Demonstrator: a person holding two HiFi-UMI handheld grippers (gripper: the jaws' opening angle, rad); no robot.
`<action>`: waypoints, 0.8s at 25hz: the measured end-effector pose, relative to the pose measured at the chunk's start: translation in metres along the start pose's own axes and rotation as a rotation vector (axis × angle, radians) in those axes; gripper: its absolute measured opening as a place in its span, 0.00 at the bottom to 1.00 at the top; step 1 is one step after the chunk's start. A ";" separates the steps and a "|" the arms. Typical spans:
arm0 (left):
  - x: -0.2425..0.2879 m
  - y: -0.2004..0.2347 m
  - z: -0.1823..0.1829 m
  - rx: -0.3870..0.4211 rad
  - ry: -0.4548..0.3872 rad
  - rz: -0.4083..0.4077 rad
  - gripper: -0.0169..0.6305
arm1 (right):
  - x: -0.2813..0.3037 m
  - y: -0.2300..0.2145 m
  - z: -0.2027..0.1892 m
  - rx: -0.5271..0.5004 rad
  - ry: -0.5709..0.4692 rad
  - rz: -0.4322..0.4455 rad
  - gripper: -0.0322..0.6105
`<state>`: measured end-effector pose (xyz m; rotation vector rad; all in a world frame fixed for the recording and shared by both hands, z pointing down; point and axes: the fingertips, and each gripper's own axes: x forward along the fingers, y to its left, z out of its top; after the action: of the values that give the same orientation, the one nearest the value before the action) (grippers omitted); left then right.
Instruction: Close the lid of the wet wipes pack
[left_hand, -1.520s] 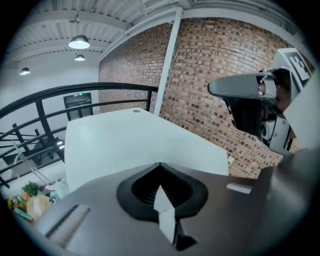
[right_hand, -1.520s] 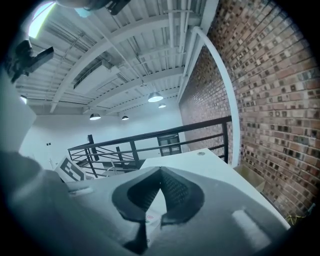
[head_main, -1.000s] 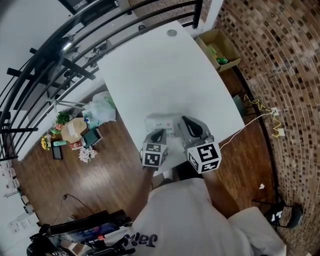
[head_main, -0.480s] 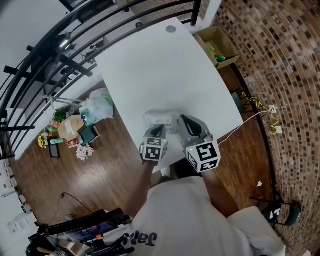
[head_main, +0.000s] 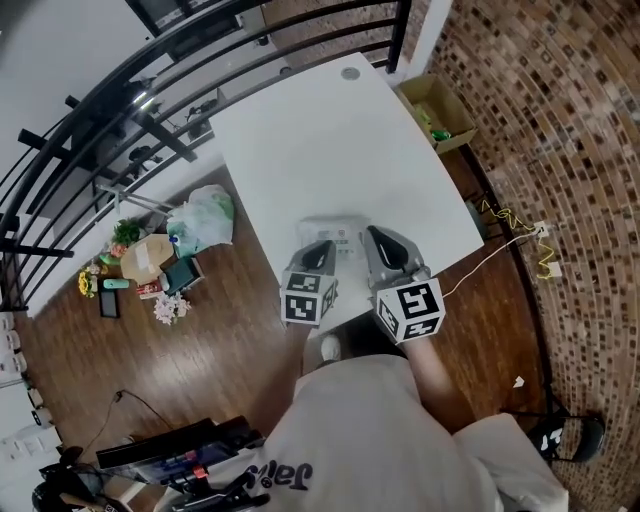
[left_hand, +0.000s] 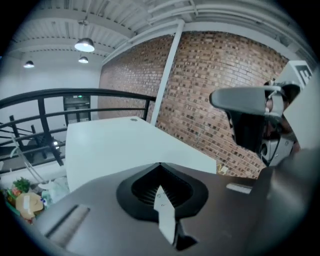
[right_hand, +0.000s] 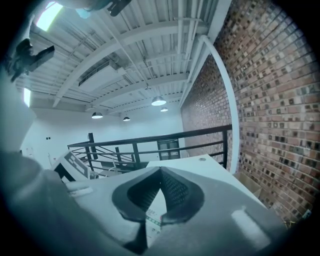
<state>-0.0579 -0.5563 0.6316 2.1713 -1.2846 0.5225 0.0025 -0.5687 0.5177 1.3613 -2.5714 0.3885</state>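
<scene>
- Well to the left of the wet wipes pack (head_main: 333, 236), down on the wooden floor, one white plastic bag (head_main: 205, 216) is slumping beside a brown bundle (head_main: 146, 258) and some small clutter that I cannot make out.
- Beyond the pack and to its left, a black railing (head_main: 105, 105) is running along the far side of the white table (head_main: 320, 140).
- I am holding my left gripper (head_main: 323, 246) at the pack's near left corner. Its own view is showing the jaws (left_hand: 160, 165) pressed together at the tips, clamping nothing.
- The single pack is lying flat at the table's near edge, between my two grippers and partly covered by them. They are blocking my sight of the lid, so I cannot tell how it is sitting.
- I am holding my right gripper (head_main: 373, 234) at the pack's near right corner. Its jaws (right_hand: 160, 170) are likewise meeting at the tips, gripping nothing. A strip of the pack's printed white face (right_hand: 150, 215) is peeking through the slit behind them.
- Whether either tip is touching the pack, I cannot tell.
- Far beyond the pack, one round grey cap (head_main: 349, 73) is sitting in the tabletop.
- Well to the right of the pack, off the table, one open cardboard box (head_main: 453, 99) is standing on the floor with something green (head_main: 440, 131) lying inside.
- Further right still, a brick wall (head_main: 560, 120) is closing the scene.
</scene>
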 end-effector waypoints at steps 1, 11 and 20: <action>-0.012 -0.003 0.011 0.013 -0.040 0.004 0.05 | -0.007 0.006 0.004 -0.009 -0.016 0.000 0.03; -0.176 -0.059 0.045 0.093 -0.368 -0.011 0.05 | -0.126 0.091 0.011 -0.050 -0.137 -0.044 0.03; -0.261 -0.119 0.011 0.025 -0.471 -0.048 0.05 | -0.233 0.131 -0.002 -0.079 -0.204 -0.113 0.03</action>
<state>-0.0738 -0.3432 0.4400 2.4280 -1.4581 -0.0004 0.0226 -0.3166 0.4315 1.5827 -2.6186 0.1334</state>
